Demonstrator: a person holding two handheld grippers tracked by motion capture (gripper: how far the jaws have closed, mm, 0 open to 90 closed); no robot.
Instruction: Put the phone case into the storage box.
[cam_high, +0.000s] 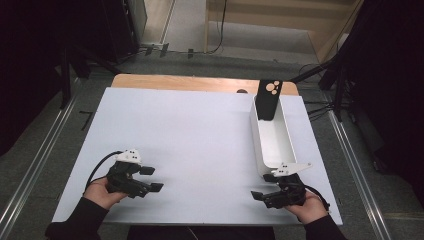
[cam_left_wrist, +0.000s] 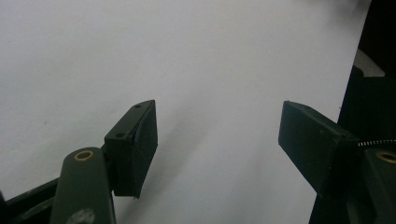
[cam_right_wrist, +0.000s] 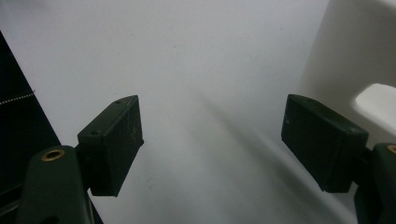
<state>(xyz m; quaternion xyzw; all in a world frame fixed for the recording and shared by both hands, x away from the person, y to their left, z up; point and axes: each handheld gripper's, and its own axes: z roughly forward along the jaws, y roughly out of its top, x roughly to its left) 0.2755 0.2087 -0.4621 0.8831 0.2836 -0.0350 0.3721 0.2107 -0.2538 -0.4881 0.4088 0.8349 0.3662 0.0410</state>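
While both grippers (cam_high: 150, 178) (cam_high: 263, 186) gape empty, white tray (cam_high: 272, 135) runs lengthwise away, black remote (cam_high: 268, 99) propped inside.

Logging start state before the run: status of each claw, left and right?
Left claw: open, holding nothing, over the white table.
Right claw: open, holding nothing, beside the white tray.

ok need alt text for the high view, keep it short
A person's hands hold two open tongs, the left tongs and right tongs, low over a white table. A long white tray at the right holds a black remote, leaning on its far end.
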